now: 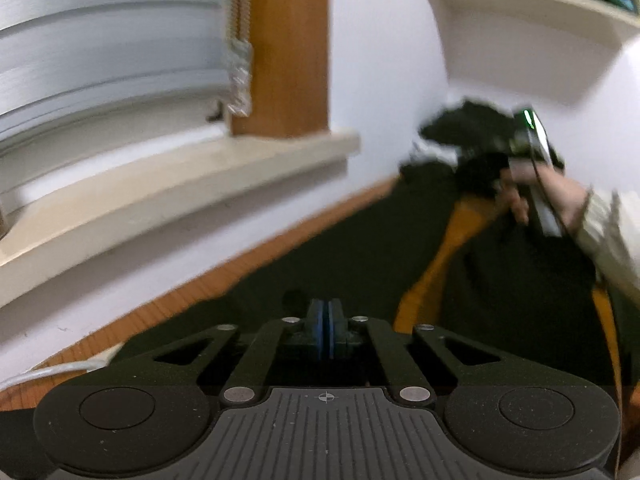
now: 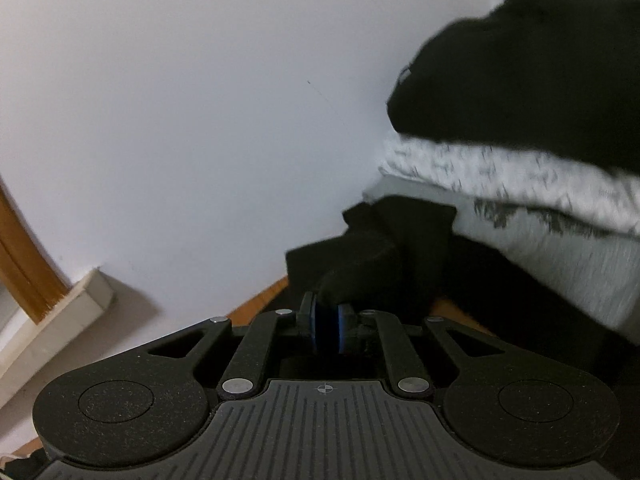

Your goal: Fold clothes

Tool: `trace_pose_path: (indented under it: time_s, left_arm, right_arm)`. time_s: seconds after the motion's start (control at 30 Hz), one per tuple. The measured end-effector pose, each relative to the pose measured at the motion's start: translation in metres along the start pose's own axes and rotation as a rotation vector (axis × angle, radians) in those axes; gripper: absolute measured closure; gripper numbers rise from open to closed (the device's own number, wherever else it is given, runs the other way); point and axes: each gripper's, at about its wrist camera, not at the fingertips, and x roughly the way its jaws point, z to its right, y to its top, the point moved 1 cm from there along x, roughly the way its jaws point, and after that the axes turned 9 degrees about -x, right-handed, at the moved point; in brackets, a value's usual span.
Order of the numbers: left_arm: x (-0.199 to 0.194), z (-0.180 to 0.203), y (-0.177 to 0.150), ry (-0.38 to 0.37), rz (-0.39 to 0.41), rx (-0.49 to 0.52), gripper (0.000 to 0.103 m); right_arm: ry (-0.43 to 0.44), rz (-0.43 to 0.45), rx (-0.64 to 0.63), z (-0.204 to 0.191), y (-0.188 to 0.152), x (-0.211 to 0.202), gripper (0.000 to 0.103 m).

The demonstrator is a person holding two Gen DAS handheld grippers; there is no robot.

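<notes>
Left wrist view first. The wooden table runs along the white wall, with a strip of bare wood between the wall and the near edge of the dark green garment, so there's some open room on that side. The garment is spread flat over most of the table and has orange stripes running down it. Above the table there's a window sill sticking out from the wall, blinds and a wooden window frame, plus a shelf up high on the right. A white cable lies on the wood at the lower left. My left gripper is closed, blue pads pressed together right over the green cloth; I honestly can't tell if any fabric is pinched between them. Over on the right my other hand holds the right gripper, with a bunch of dark cloth lifted up at its tip.

Right wrist view. Mostly white wall on the left, with the corner of the sill low down, so that side is open. The right side is crowded: a stack of clothes, black on top, speckled white and grey under it, sits near the wall. A sliver of table wood shows just beyond the gripper. My right gripper is clamped on a fold of the dark garment, which bunches up between the blue pads and rises away from them.
</notes>
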Motion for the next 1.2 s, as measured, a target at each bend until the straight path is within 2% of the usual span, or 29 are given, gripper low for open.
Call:
trace_pose_path:
  time_s: [0.07, 0.13, 0.2, 0.27, 0.3, 0.33, 0.37, 0.4, 0.5, 0.67, 0.77, 0.87, 1.07, 1.13, 1.2]
  left_arm:
    - [0.007, 0.011, -0.002, 0.014, -0.041, 0.046, 0.084]
    - [0.015, 0.019, -0.004, 0.017, -0.075, 0.079, 0.066]
    - [0.023, 0.026, -0.005, 0.032, -0.097, 0.110, 0.060]
    - [0.029, 0.029, -0.006, 0.048, -0.116, 0.133, 0.061]
    - [0.031, 0.029, -0.004, 0.056, -0.120, 0.142, 0.069]
    - [0.033, 0.028, -0.002, 0.057, -0.121, 0.145, 0.083]
    - [0.035, 0.026, 0.003, 0.055, -0.118, 0.141, 0.093]
    - [0.035, 0.020, 0.010, 0.050, -0.102, 0.119, 0.097]
    - [0.030, -0.004, 0.029, 0.048, -0.047, 0.020, 0.098]
    - [0.046, -0.039, 0.036, 0.026, -0.072, -0.105, 0.097]
    - [0.051, -0.054, 0.032, 0.000, -0.079, -0.185, 0.092]
    - [0.047, -0.058, 0.031, -0.016, -0.056, -0.223, 0.082]
    - [0.047, -0.050, 0.034, -0.021, -0.050, -0.205, 0.080]
    - [0.051, -0.042, 0.036, -0.016, -0.049, -0.177, 0.067]
    - [0.056, -0.033, 0.037, -0.012, -0.055, -0.143, 0.065]
  right_arm:
    - [0.001, 0.003, -0.021, -0.001, -0.002, 0.003, 0.091]
    - [0.004, 0.010, -0.038, -0.002, -0.006, 0.005, 0.091]
    - [0.020, 0.012, -0.012, 0.002, -0.006, 0.007, 0.091]
    - [0.039, 0.009, 0.016, 0.006, -0.004, 0.008, 0.091]
    - [0.043, 0.011, 0.021, 0.007, -0.004, 0.007, 0.091]
    - [0.045, 0.014, 0.024, 0.008, -0.004, 0.007, 0.091]
    - [0.047, 0.016, 0.027, 0.008, -0.004, 0.007, 0.091]
    - [0.049, 0.018, 0.029, 0.008, -0.004, 0.007, 0.091]
    - [0.059, 0.029, 0.038, 0.010, -0.005, 0.004, 0.091]
    - [0.096, 0.074, 0.059, 0.014, -0.005, -0.003, 0.088]
    - [0.108, 0.086, 0.067, 0.015, -0.005, -0.004, 0.087]
    - [0.111, 0.085, 0.069, 0.015, -0.004, -0.004, 0.087]
    - [0.116, 0.087, 0.071, 0.016, -0.005, -0.006, 0.087]
    - [0.117, 0.089, 0.071, 0.016, -0.005, -0.006, 0.087]
    - [0.117, 0.090, 0.071, 0.016, -0.005, -0.006, 0.087]
